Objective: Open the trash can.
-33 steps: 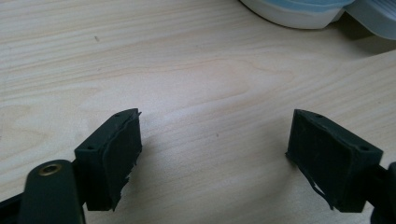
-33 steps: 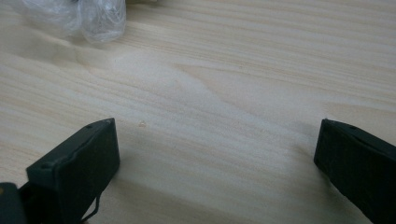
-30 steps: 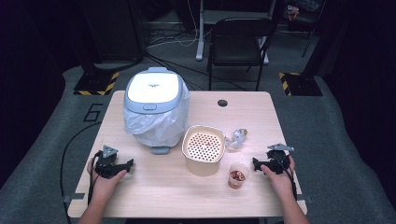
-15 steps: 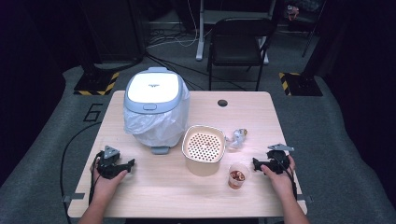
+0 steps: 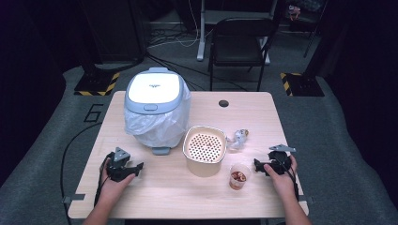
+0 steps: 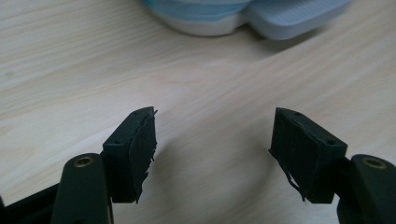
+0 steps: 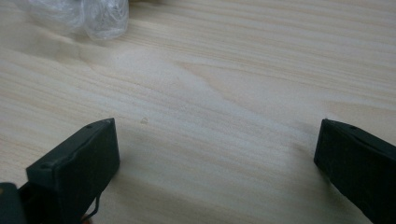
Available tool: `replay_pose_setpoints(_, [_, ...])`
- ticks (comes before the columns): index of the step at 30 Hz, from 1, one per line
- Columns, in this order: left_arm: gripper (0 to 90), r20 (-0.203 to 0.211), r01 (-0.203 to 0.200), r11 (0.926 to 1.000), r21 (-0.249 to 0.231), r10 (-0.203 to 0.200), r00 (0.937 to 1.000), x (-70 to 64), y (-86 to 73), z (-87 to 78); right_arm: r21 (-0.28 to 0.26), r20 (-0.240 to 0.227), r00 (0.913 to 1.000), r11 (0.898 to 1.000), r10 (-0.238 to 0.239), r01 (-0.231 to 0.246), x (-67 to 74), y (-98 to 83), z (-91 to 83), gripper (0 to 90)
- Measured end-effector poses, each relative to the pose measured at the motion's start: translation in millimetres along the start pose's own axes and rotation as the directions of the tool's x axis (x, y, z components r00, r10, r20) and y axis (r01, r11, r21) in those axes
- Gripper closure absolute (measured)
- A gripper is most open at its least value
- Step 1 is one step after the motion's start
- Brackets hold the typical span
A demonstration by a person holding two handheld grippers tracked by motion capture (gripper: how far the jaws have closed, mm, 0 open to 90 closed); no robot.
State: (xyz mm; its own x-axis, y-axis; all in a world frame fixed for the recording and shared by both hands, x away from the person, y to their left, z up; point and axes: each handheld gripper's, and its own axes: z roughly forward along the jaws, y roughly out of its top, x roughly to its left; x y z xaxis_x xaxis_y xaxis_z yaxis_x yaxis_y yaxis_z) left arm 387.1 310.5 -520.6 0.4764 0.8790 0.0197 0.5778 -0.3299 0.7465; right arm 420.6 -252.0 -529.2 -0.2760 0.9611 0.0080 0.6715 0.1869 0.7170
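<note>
Down at the near left of the table [image 5: 178, 197], the left gripper [image 5: 140, 166] lies low in the person's hand, pointing toward the middle. In the left gripper view its jaws have just been closing, but the left gripper [image 6: 212, 140] is not fully closed: a gap shows between the pads, with only bare wood in it. Ahead of it sits the base of the bin [image 6: 210, 18]. In the high view the bin [image 5: 155, 93] stands at the far left with its lid down and a clear bag hanging out around it. The right gripper [image 5: 256, 164] rests at the near right, jaws wide apart and holding nothing [image 7: 217, 154]. The cup [image 5: 239, 176], with something brown inside, stands upright just beside its tips. A perforated pot [image 5: 204, 164] sits between bin and cup, and a crumpled wrapper [image 5: 238, 138] lies just behind the cup.
</note>
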Motion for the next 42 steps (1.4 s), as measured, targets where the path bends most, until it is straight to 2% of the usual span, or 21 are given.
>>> replay_pose_setpoints(1, [30.8, 0.000, 0.000, 1.0000, 0.000, 0.000, 1.0000, 0.0, 0.0, 0.0, 0.000, 0.000, 1.0000, 1.000, 0.000, 0.000, 0.0, 0.0, 0.0, 0.0])
replay_pose_setpoints(2, [30.8, 0.029, -0.027, 0.9996, -0.010, 0.027, 0.9992, -7.6, 3.7, -1.4, 0.000, 0.000, 1.0000, 1.000, 0.000, 0.000, 0.0, 0.0, 0.0, 0.0])
replay_pose_setpoints(3, [30.7, 0.029, -0.027, 0.9996, -0.010, 0.027, 0.9992, -7.6, 3.7, -1.4, 0.000, 0.000, 1.0000, 1.000, 0.000, 0.000, 0.0, 0.0, 0.0, 0.0])
replay_pose_setpoints(5, [30.5, 0.057, -0.073, 0.9972, -0.018, 0.074, 0.9956, -18.4, 9.7, -2.5, 0.000, -0.001, 1.0000, 1.000, -0.001, 0.001, 0.0, 0.0, 0.0, 0.0])
replay_pose_setpoints(8, [29.9, 0.077, -0.085, 0.9960, -0.025, 0.087, 0.9932, -26.1, 13.3, -2.7, 0.000, -0.001, 1.0000, 1.000, -0.001, 0.001, 0.0, 0.0, 0.0, 0.0])
replay_pose_setpoints(9, [29.3, 0.082, -0.084, 0.9955, -0.042, 0.088, 0.9928, -30.2, 14.8, -1.6, 0.000, -0.001, 1.0000, 1.000, 0.000, 0.000, 0.0, 0.0, 0.0, 0.0])
replay_pose_setpoints(10, [29.1, 0.090, -0.102, 0.9934, -0.052, 0.106, 0.9903, -38.6, 19.2, 0.1, 0.000, -0.001, 1.0000, 1.000, -0.001, 0.001, 0.0, 0.0, 0.0, 0.0])
replay_pose_setpoints(12, [29.0, 0.094, -0.100, 0.9928, -0.066, 0.106, 0.9900, -43.9, 20.9, 2.4, 0.000, -0.001, 1.0000, 1.000, -0.001, 0.001, 0.0, 0.0, 0.0, 0.0])
replay_pose_setpoints(13, [28.5, 0.105, -0.118, 0.9909, -0.064, 0.125, 0.9866, -47.4, 23.6, 3.4, 0.000, -0.001, 1.0000, 1.000, -0.001, 0.001, 0.0, 0.0, 0.0, 0.0])
replay_pose_setpoints(16, [27.4, 0.099, -0.175, 0.9812, -0.082, 0.182, 0.9782, -57.0, 30.3, 7.8, 0.000, -0.001, 1.0000, 1.000, -0.001, 0.001, 0.0, 0.0, 0.0, 0.0])
replay_pose_setpoints(17, [27.2, 0.107, -0.177, 0.9806, -0.084, 0.185, 0.9768, -60.3, 31.8, 9.4, 0.000, -0.001, 1.0000, 1.000, -0.001, 0.001, 0.0, 0.0, 0.0, 0.0])
replay_pose_setpoints(20, [26.5, 0.075, -0.213, 0.9730, -0.088, 0.220, 0.9726, -66.8, 36.7, 13.2, 0.000, -0.001, 1.0000, 1.000, 0.000, 0.000, 0.0, 0.0, 0.0, 0.0])
replay_pose_setpoints(22, [26.5, 0.090, -0.216, 0.9726, -0.085, 0.224, 0.9705, -68.1, 39.6, 14.9, 0.000, -0.001, 1.0000, 1.000, -0.002, 0.002, -0.1, -0.1, 0.0, 0.0])
replay_pose_setpoints(24, [26.5, 0.080, -0.224, 0.9703, -0.091, 0.231, 0.9695, -68.5, 41.9, 17.0, 0.000, -0.002, 1.0000, 1.000, -0.001, 0.001, 0.0, -0.1, 0.0, 0.0])
replay_pose_setpoints(29, [25.4, 0.093, -0.213, 0.9745, -0.071, 0.219, 0.9713, -68.2, 45.5, 24.1, -0.001, -0.002, 1.0000, 1.000, 0.000, 0.000, 0.0, -0.1, 0.0, 0.0])
replay_pose_setpoints(35, [24.5, 0.081, -0.234, 0.9684, -0.086, 0.241, 0.9671, -69.9, 48.7, 30.6, 0.000, -0.002, 1.0000, 1.000, -0.001, 0.001, -0.1, -0.1, 0.0, 0.0])
replay_pose_setpoints(39, [24.0, 0.083, -0.238, 0.9685, -0.073, 0.244, 0.9663, -71.2, 49.9, 35.5, 0.000, -0.001, 1.0000, 1.000, -0.001, 0.001, -0.1, -0.1, 0.0, 0.0])
replay_pose_setpoints(42, [20.7, 0.089, -0.225, 0.9705, -0.087, 0.232, 0.9686, -71.4, 49.7, 39.9, -0.001, -0.002, 1.0000, 1.000, 0.000, 0.000, 0.0, -0.1, 0.0, 0.0])
